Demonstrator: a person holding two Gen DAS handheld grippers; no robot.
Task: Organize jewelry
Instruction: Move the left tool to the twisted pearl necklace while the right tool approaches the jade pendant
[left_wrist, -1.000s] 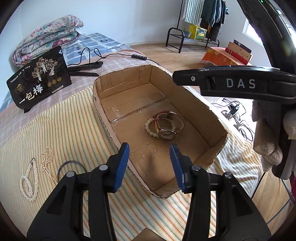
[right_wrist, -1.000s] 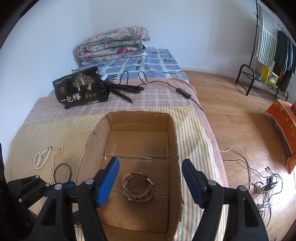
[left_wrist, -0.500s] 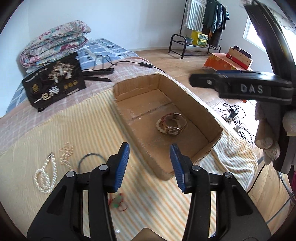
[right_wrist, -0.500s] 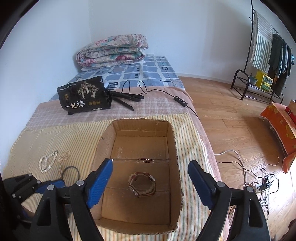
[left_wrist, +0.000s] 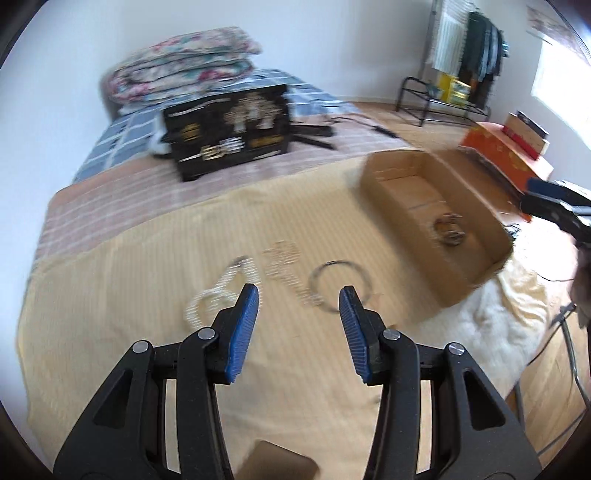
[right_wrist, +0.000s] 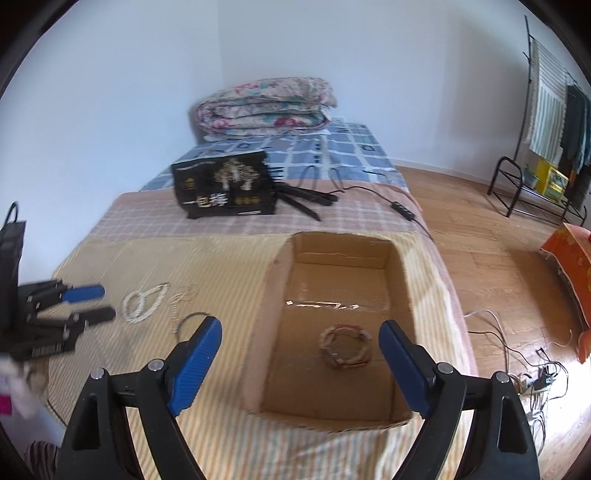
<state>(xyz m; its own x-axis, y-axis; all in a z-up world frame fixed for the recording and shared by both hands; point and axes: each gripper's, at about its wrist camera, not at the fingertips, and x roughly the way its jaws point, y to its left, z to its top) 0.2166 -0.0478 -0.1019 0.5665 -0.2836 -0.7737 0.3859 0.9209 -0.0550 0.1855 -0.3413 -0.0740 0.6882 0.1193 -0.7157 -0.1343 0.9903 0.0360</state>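
Observation:
An open cardboard box (right_wrist: 397, 302) sits on a striped cloth on the bed, also seen in the left wrist view (left_wrist: 402, 218). A watch and bead bracelet (right_wrist: 345, 350) lie inside it. A pearl necklace (left_wrist: 221, 291), a thin chain (left_wrist: 284, 266) and a dark ring bangle (left_wrist: 340, 286) lie on the cloth left of the box. My left gripper (left_wrist: 298, 317) is open and empty, above the cloth near the loose jewelry. My right gripper (right_wrist: 300, 354) is open wide and empty, above the box's near left edge.
A black printed bag (right_wrist: 225, 190), a hair straightener with cable (right_wrist: 306, 197) and a folded quilt (right_wrist: 266, 107) lie farther back on the bed. The bed edge drops to a wood floor (right_wrist: 498, 258) on the right, with cables and an orange box (right_wrist: 569, 266).
My left gripper has swung left from over the box to over the loose jewelry on the cloth. My right gripper has pulled back and up from the box.

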